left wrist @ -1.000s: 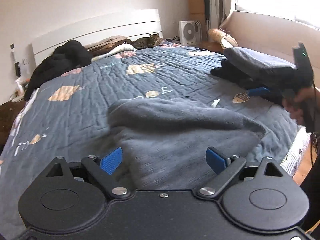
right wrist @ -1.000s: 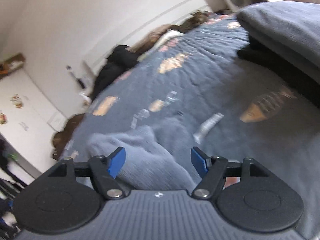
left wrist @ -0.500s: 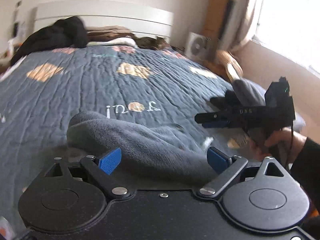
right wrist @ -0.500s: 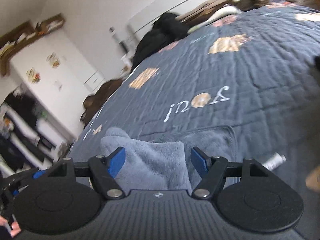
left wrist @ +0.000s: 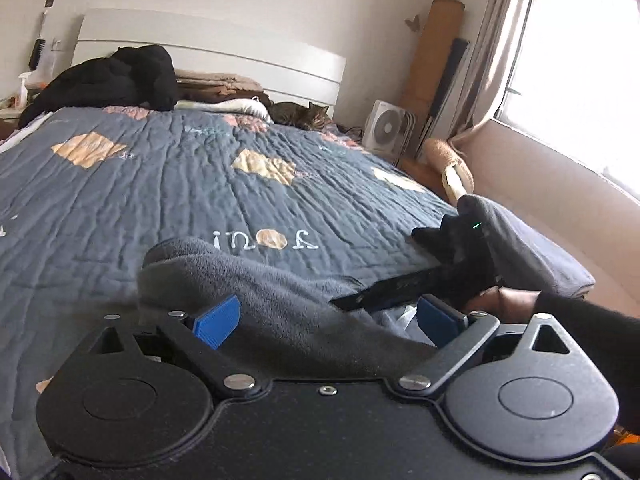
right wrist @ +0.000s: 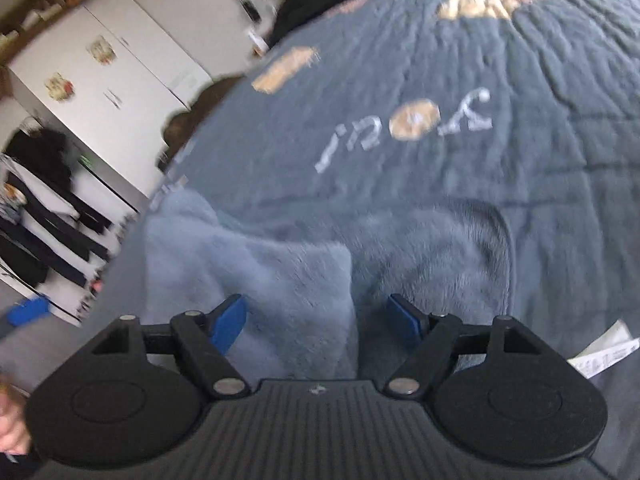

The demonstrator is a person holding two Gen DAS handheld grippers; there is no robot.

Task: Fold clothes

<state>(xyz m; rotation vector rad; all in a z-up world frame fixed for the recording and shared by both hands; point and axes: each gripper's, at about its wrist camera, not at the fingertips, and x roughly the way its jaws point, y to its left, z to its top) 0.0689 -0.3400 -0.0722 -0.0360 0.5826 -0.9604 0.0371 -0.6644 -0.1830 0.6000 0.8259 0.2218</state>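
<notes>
Both grippers have come in over the grey fleece garment (left wrist: 280, 304) since a second ago — then the right gripper (right wrist: 316, 320) was off at the right edge of the left wrist view beside the folded stack; now it reaches in from the lower right of that view, low over the fleece. Its jaws are opening, with a folded flap of the fleece lying between them but not pinched. The left gripper (left wrist: 328, 320) stands with its fingers apart, fleece rising between them; no pad visibly presses the cloth.

That change suggests the last piece is put away and this one is next — both hands look set to take hold.

The garment lies at the near edge of the quilt (left wrist: 160, 184), in the lower middle of both frames. In the left wrist view its long axis runs from a rounded end at centre left down toward the lower right. In the right wrist view the flap sits left of centre, its straight edge running up and down the frame.
</notes>
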